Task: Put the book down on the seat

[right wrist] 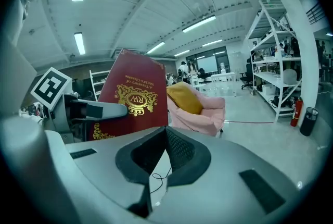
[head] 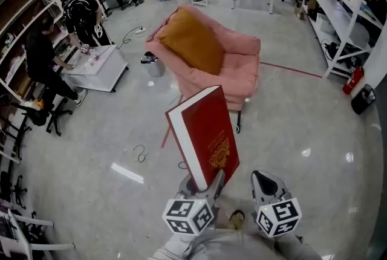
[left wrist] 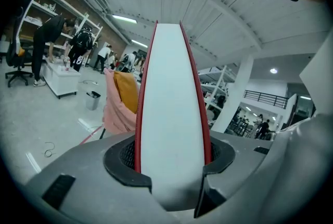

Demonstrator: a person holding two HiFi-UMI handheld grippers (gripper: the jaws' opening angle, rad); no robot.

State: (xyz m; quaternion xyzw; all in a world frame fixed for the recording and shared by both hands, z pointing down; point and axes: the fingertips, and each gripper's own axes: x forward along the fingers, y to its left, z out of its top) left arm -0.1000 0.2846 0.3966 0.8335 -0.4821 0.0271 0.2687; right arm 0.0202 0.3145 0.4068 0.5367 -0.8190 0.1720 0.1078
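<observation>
We judge the putting-down not yet done: our left claw (left wrist: pixel 171 164) grasps the lower end of the red gold-stamped hardcover book (head: pixel 204 135), upright above it, our right claw (right wrist: pixel 165 137) is clenched on nothing, and the pink cushioned armchair's seat (head: pixel 240 66) lies well ahead of both.

Head view looks steeply down from above, short of the pink seat (head: pixel 242 65); both gripper views ride low, facing forward, sharing that seat ahead.

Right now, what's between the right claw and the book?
Nothing: the head view shows only floor in the gap between the right claw and the book.
</observation>
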